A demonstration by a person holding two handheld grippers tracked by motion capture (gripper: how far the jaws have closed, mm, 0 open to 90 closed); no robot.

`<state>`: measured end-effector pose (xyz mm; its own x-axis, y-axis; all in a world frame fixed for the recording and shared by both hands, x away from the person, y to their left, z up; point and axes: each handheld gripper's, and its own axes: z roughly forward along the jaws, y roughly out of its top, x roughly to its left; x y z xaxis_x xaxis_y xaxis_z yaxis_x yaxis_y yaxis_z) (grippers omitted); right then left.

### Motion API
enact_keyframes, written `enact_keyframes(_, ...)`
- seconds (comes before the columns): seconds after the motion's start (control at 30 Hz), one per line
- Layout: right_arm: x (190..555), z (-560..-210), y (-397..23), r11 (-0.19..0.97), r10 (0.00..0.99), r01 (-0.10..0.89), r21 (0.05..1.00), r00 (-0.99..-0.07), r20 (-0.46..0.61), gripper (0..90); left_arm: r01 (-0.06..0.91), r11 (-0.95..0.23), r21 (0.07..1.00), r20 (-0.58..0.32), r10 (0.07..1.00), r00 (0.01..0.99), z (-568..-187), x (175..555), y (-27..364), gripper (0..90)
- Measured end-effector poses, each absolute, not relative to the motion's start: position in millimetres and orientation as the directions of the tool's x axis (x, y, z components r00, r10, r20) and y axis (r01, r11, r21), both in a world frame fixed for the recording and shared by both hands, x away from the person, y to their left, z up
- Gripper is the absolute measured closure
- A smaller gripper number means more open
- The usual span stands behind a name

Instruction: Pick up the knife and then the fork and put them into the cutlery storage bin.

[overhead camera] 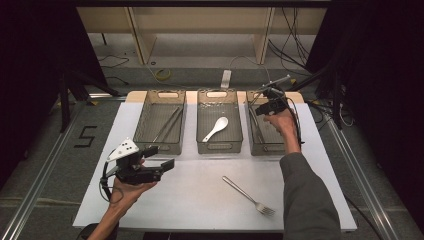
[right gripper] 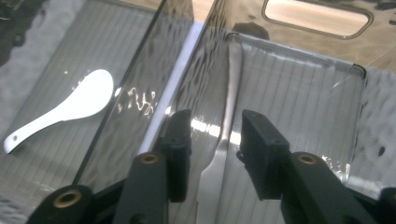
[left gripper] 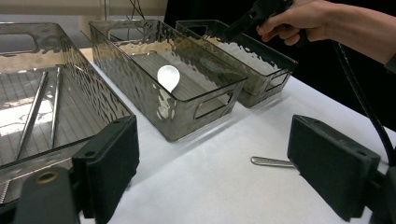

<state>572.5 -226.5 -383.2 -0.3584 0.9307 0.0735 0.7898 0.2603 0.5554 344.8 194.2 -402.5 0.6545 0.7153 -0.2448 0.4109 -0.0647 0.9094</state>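
- A silver metal utensil [right gripper: 223, 135] is seen lying flat in the right smoked clear plastic bin [right gripper: 355, 70], between the part-open jaws of the right tool [right gripper: 214, 140], untouched.
- The left tool [left gripper: 212, 175] is held wide open, empty, above the white tabletop [overhead camera: 200, 195].
- A "5" [overhead camera: 86, 136] is marked on the floor.

Bin walls [right gripper: 187, 70] hem the right gripper [right gripper: 212, 140], open table [overhead camera: 200, 200] around fork [overhead camera: 248, 195]
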Motion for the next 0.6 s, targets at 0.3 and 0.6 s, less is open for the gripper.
enact_keyframes(0.3,551.6,-371.2,-234.0,0.327,0.898,0.759,0.564,-0.436,0.066,45.3,0.412,-0.069,0.908,-0.242,0.718,0.653,-403.0,345.4,194.1,16.2)
enact_keyframes(0.6,494.8,-357.8,-220.7,0.456,0.811,0.668,0.588,-0.584,0.035,35.9,0.414,-0.07,0.908,-0.24,0.722,0.649,-403.1,345.3,193.9,16.1)
